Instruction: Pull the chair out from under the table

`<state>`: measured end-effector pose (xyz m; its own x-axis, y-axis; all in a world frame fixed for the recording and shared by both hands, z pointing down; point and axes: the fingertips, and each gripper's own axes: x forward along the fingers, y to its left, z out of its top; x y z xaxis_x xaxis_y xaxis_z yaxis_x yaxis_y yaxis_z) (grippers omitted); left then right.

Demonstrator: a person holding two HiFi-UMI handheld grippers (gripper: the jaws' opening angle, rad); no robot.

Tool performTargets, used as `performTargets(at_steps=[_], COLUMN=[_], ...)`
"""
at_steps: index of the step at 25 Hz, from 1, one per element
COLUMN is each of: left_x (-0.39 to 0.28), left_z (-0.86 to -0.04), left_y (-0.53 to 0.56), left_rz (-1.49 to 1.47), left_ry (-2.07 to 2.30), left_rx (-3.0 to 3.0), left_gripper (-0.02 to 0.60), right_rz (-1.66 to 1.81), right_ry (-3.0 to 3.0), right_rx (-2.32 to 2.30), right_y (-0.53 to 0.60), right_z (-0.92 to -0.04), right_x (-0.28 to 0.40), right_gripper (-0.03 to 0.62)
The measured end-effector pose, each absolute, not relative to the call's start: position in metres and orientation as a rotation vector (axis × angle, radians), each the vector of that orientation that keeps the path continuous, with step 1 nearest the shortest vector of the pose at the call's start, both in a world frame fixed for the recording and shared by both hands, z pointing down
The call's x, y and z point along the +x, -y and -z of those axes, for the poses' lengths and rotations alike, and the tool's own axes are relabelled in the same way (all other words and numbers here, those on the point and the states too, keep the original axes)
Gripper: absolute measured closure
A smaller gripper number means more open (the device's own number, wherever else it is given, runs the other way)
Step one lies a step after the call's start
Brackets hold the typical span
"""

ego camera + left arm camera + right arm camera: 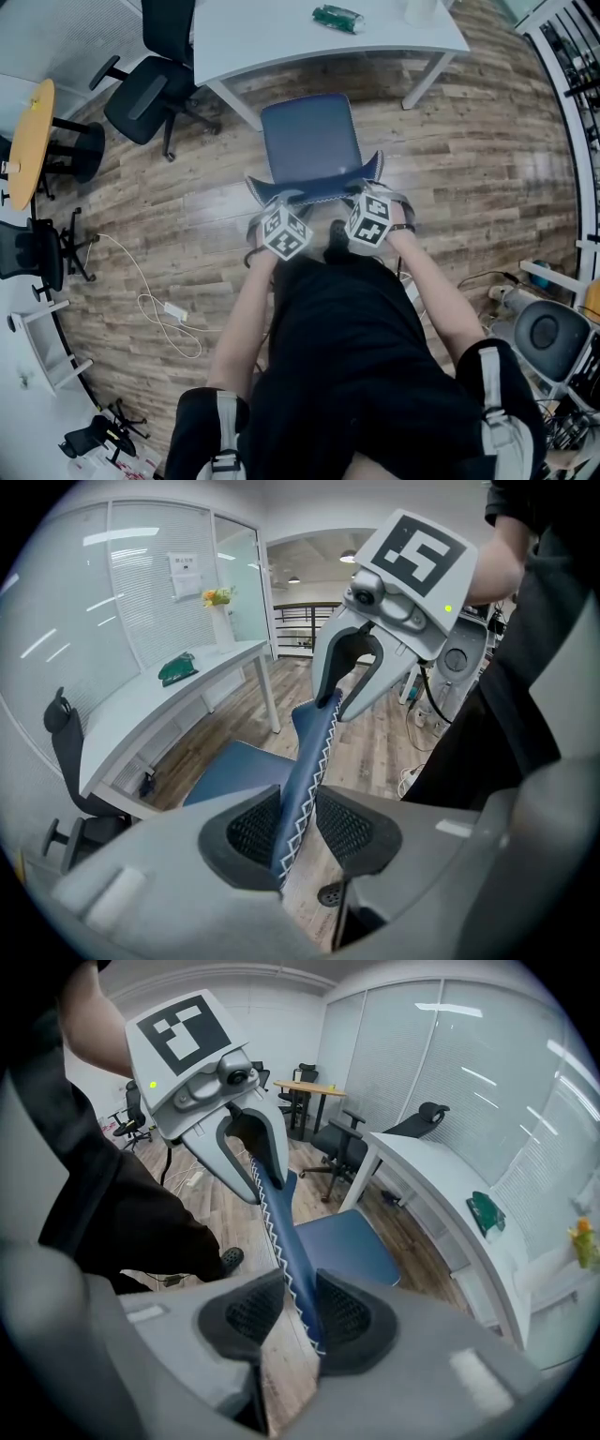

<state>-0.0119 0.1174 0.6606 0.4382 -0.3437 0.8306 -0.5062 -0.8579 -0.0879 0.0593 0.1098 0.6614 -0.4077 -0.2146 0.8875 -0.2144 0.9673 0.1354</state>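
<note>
The blue chair point(309, 141) stands on the wood floor in front of the white table point(281, 37), its seat out from under the tabletop. Its backrest point(314, 192), edged with white zigzag stitching, faces me. My left gripper point(277, 202) sits over the backrest's left top edge and my right gripper point(366, 199) over its right. In the left gripper view the backrest point(314, 742) runs between the pads of the left gripper point(298, 822) with a thin gap. In the right gripper view the backrest point(281, 1232) lies against one pad of the right gripper point(286, 1312), floor showing beside the other.
A black office chair point(141, 94) stands left of the table, and a yellow round table point(28, 141) is further left. A green packet point(337, 17) lies on the white table. A white cable point(159, 309) trails on the floor at my left. Equipment point(548, 337) crowds the right.
</note>
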Motion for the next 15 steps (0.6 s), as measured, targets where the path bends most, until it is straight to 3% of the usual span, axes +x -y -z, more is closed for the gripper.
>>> performTargets(at_steps=[15], left_x=[-0.0091], left_z=[-0.6684], left_y=[-0.1251], left_rz=[-1.475], left_ry=[0.891], left_rx=[2.544], left_gripper=[0.446], right_rz=[0.042], right_ry=[2.026], right_rx=[0.349], right_y=[-0.1155], right_z=[-0.6641], right_x=[0.0603], right_gripper=[0.477])
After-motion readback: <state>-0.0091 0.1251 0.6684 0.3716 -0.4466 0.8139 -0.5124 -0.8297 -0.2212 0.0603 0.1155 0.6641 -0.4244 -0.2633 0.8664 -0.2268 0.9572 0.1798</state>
